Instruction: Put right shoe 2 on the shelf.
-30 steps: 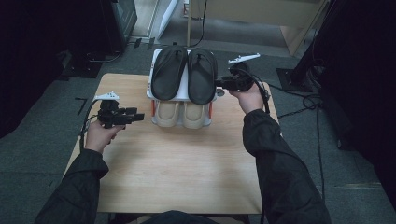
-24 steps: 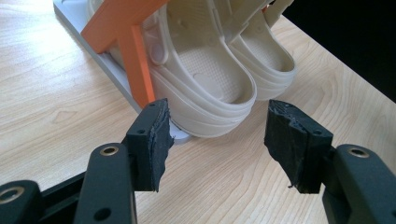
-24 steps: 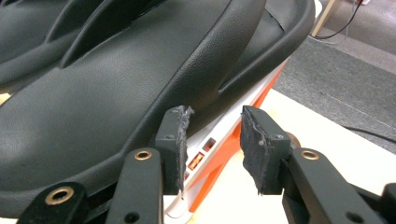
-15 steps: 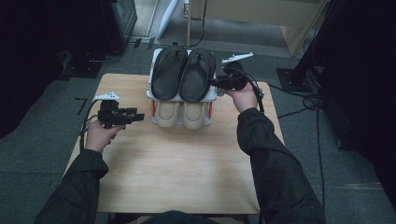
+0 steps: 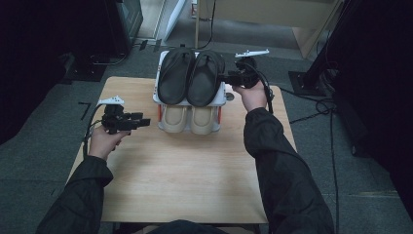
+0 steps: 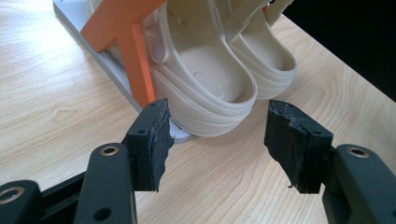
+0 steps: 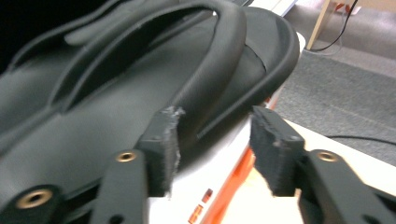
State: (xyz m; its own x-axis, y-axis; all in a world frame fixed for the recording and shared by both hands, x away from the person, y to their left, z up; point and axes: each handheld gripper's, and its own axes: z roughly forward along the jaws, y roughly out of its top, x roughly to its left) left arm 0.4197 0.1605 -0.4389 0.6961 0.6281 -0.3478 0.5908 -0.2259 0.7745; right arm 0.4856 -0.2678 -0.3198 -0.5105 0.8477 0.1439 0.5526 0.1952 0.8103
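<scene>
High view, nearest first: two dark-sleeved forearms reach up from the bottom edge over a pale wooden table [image 5: 185, 180]. The left gripper [image 5: 139, 121] is held above the table's left part, pointing right toward the shoe rack [image 5: 158, 99] and stopping short of it. In the left gripper view its jaws stand wide apart with nothing between them, and the heel of the nearer beige clog [image 6: 205, 79] lies just beyond them beside an orange rack support [image 6: 135, 51].

The rack sits at the table's far middle. On its lower, nearer tier a pair of beige clogs [image 5: 189, 118] lies side by side, long axes running near to far. From the left gripper view their open heels face outward at the near end, toes tucked under the upper tier.

On the upper tier, a pair of black sandals [image 5: 191, 75] lies side by side, also lengthwise away from the person, straps up, far ends overhanging the rack.

The right gripper [image 5: 230, 77] is at the rack's right side, pointing left at the right-hand sandal. In the right gripper view its jaws are partly open, set about the sandal's strap [image 7: 210, 70]; whether the pads touch it cannot be told. No brand or lettering is readable; small marks on the rack's white edge are blurred.
</scene>
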